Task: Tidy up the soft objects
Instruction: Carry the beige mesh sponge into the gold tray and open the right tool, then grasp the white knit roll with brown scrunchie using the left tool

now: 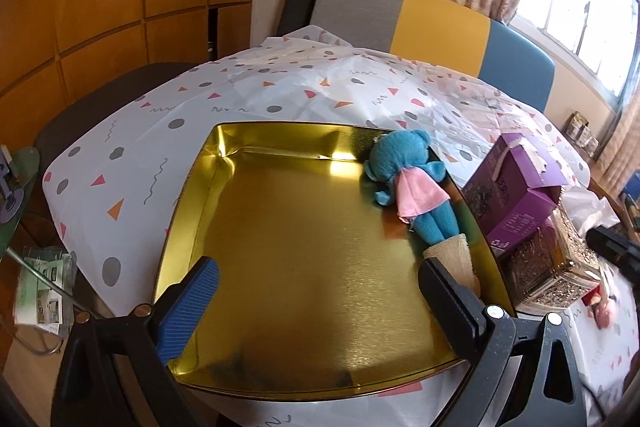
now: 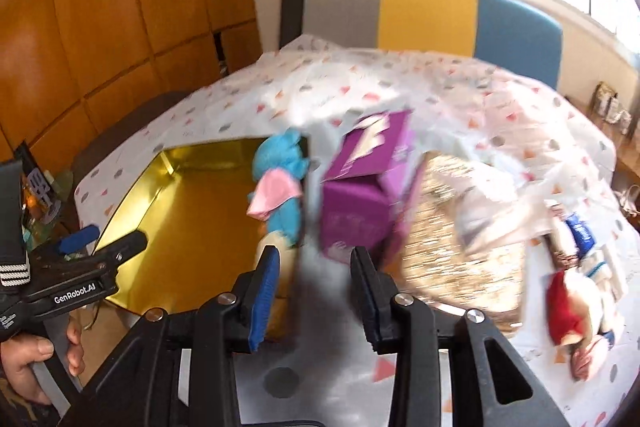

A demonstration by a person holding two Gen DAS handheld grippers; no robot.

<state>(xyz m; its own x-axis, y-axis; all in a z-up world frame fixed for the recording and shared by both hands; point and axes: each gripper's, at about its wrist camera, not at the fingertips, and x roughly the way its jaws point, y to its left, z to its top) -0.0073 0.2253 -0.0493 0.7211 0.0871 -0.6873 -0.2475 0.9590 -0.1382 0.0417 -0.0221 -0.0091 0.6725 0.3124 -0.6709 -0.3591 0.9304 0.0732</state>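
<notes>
"GenRobot.AI" is printed on the left gripper [image 2: 86,241], which hangs wide open and empty over the gold tray [image 1: 280,235]. The right gripper [image 2: 314,267] is partly open, empty. The blue plush doll [image 1: 408,183] lies along the tray's right wall, beside a purple box [image 1: 516,187] whose print is unreadable.

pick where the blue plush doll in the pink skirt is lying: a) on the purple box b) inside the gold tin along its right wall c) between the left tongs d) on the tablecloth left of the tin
b: the blue plush doll lies inside the gold tin, against its right wall, with the purple box outside beside it.
</notes>
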